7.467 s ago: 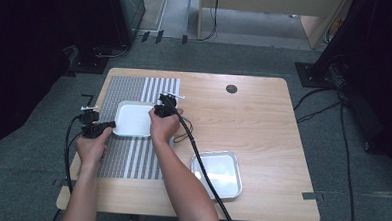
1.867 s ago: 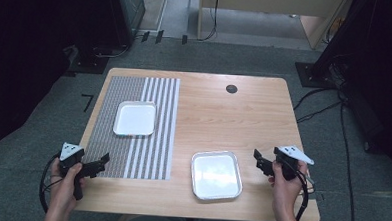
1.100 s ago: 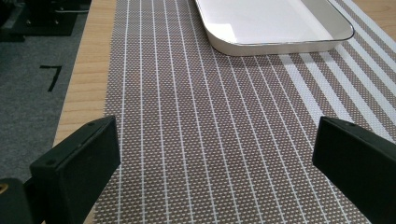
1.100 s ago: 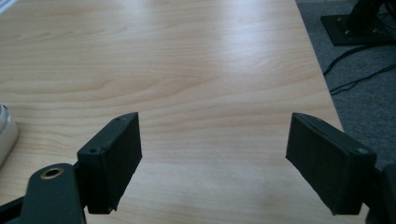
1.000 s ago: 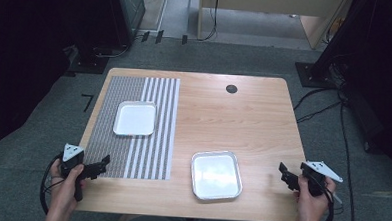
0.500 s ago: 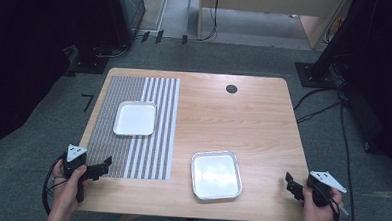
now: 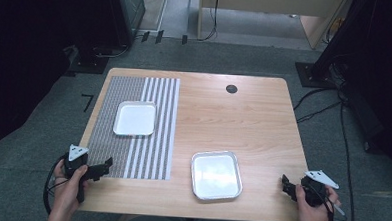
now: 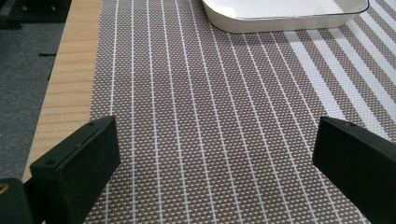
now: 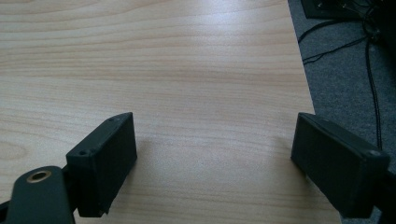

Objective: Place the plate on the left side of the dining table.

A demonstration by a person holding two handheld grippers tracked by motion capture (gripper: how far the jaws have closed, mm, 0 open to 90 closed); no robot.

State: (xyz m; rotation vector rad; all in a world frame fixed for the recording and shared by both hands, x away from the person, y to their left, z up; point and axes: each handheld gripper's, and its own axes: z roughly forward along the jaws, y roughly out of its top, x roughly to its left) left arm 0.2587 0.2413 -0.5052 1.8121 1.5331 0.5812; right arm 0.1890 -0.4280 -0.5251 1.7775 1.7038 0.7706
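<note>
A white tray [image 7: 134,118] lies empty on the brown striped mat [image 7: 155,148] at the table's left. A shiny metal tray [image 7: 216,175], also empty, sits on bare wood near the front edge. My left gripper [image 7: 103,168] is held low over the mat's near left corner, open, nothing between its jaws. In the left gripper view the left gripper [image 8: 217,163] points along the mat [image 8: 210,93] toward the white tray [image 8: 285,11]. My right gripper [image 7: 287,185] hovers at the table's near right corner. The right gripper [image 9: 215,158] stands open over bare wood.
The wooden table [image 7: 233,122] has a round black cable hole [image 7: 231,88] at the back. Its right edge [image 9: 303,74] runs close beside my right gripper. Cables [image 9: 355,46] lie on the grey carpet to the right.
Both hands have left the white tray and drawn back to the near edge. Over the last second the right gripper slid farther right and back to the corner; the left barely moved.
</note>
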